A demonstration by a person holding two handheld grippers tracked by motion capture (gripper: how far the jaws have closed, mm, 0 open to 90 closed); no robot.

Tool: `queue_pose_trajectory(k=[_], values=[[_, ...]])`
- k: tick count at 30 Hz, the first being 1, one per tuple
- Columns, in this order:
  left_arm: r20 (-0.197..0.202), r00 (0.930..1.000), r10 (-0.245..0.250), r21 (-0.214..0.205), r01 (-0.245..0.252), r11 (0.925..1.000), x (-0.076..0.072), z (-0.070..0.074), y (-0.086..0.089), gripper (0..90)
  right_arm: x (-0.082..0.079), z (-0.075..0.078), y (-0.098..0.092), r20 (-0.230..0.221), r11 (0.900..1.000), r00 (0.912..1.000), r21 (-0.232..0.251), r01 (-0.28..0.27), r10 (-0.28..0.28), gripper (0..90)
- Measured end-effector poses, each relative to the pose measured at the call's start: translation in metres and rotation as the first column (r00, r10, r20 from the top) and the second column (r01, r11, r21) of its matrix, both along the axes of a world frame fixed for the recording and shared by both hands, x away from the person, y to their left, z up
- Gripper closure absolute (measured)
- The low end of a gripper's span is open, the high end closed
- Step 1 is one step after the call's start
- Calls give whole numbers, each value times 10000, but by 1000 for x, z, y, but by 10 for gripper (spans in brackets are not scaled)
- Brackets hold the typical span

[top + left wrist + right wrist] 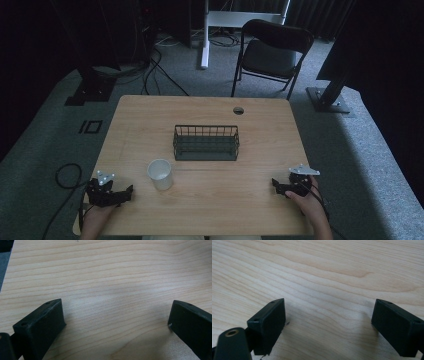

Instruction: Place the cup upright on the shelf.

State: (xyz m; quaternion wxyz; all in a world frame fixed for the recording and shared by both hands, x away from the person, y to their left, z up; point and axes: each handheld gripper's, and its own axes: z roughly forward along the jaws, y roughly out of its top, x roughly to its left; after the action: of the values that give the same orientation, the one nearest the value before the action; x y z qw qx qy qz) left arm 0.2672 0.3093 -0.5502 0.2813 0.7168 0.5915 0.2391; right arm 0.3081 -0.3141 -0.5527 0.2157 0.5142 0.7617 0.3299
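One white cup [160, 174] and one dark wire basket [206, 142] are sitting on the wooden table [250, 200], the cup just in front of the basket's left end. Two grippers are resting near the front corners: the left gripper [129, 191] and the right gripper [275, 184] are both gaping wide over bare wood, gripping nothing.

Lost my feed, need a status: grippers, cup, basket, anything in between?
Left gripper open, empty, on table. Right gripper the same. White cup upright beside left gripper. Wire basket mid-table, nothing blocking.
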Motion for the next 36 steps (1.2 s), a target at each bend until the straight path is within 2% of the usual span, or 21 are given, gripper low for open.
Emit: queue_pose_trajectory(k=[22, 36], values=[[0, 10000, 1, -4, -1, 10000, 0, 0, 0, 7, 0, 0, 0, -3, 10000, 10000, -13, -36, 36, 116], [-2, 10000, -1, 1, 1, 10000, 0, 0, 0, 7, -2, 0, 3, 32, 9998, 9998, -16, 177, -177, 116]])
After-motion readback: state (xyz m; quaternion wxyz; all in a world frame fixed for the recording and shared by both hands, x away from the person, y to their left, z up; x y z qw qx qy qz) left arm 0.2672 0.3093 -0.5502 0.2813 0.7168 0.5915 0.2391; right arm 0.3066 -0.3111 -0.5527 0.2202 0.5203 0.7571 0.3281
